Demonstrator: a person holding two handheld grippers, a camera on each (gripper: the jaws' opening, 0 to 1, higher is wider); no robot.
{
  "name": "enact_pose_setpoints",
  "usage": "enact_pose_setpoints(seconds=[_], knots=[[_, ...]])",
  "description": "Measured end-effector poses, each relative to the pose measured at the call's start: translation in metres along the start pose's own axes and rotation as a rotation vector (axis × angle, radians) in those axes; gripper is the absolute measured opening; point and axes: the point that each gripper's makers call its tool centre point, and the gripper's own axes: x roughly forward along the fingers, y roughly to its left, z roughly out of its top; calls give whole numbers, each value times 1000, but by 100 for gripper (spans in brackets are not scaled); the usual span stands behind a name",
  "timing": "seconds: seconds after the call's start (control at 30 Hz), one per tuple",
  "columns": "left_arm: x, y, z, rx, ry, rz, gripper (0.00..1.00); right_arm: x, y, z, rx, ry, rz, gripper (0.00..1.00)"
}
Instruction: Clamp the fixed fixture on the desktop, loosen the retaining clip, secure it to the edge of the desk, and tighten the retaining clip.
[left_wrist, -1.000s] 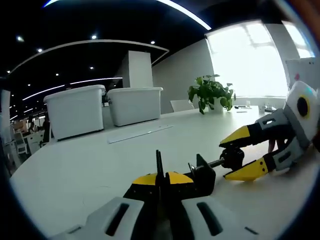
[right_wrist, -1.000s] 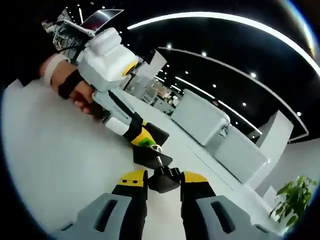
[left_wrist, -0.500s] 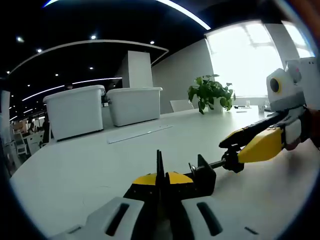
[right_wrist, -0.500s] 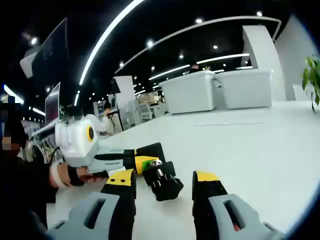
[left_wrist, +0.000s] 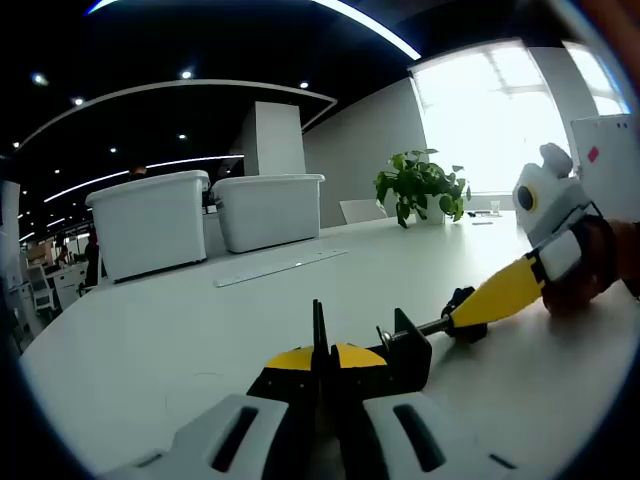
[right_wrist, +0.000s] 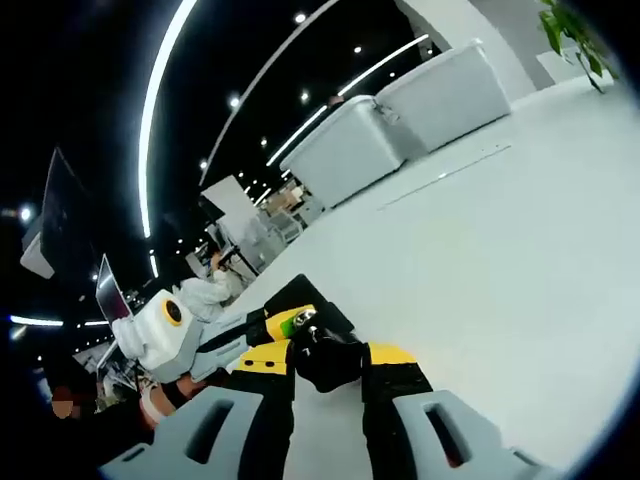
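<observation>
A black clamp fixture (left_wrist: 402, 352) lies on the white table (left_wrist: 140, 350). My left gripper (left_wrist: 322, 355) is shut on its thin upright plate, at the bottom of the left gripper view. The fixture's screw rod runs right to a black knob (left_wrist: 461, 299). My right gripper (left_wrist: 480, 308) reaches in from the right, one yellow jaw lying over that knob. In the right gripper view, my right gripper (right_wrist: 328, 357) has its yellow-tipped jaws closed against both sides of the knob (right_wrist: 322, 366). Behind the knob sit the fixture body (right_wrist: 300, 297) and the left gripper (right_wrist: 283, 323).
Two white lidded bins (left_wrist: 150, 222) (left_wrist: 270, 208) stand at the table's far side, with a long flat strip (left_wrist: 280, 266) in front of them. A potted plant (left_wrist: 422, 185) stands at the back right. A person's hand (left_wrist: 592, 268) holds the right gripper.
The right gripper has rolled about the screw axis at the knob; its jaws, wider apart half a second ago, are closed on the knob. The left gripper and fixture have stayed put.
</observation>
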Motion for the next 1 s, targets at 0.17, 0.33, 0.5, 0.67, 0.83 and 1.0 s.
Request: enact_pose_setpoints(seconds=[0.17, 0.33, 0.5, 0.67, 0.83, 1.0], knots=[[0, 0, 0, 0, 0, 0, 5, -1, 4, 1, -321, -14, -32, 23], [0, 0, 0, 1, 0, 1, 5, 1, 9, 5, -670, -45, -87, 23], [0, 1, 0, 0, 1, 1, 5, 1, 17, 5, -1066, -80, -143, 23], [1, 1, 0, -1, 1, 1, 5, -3, 24, 1, -1266, -109, -172, 24], [1, 0, 0, 2, 0, -1, 5, -5, 23, 0, -1124, -95, -119, 27], [1, 0, 0, 3, 0, -4, 5, -7, 19, -4, -697, -31, -44, 45]])
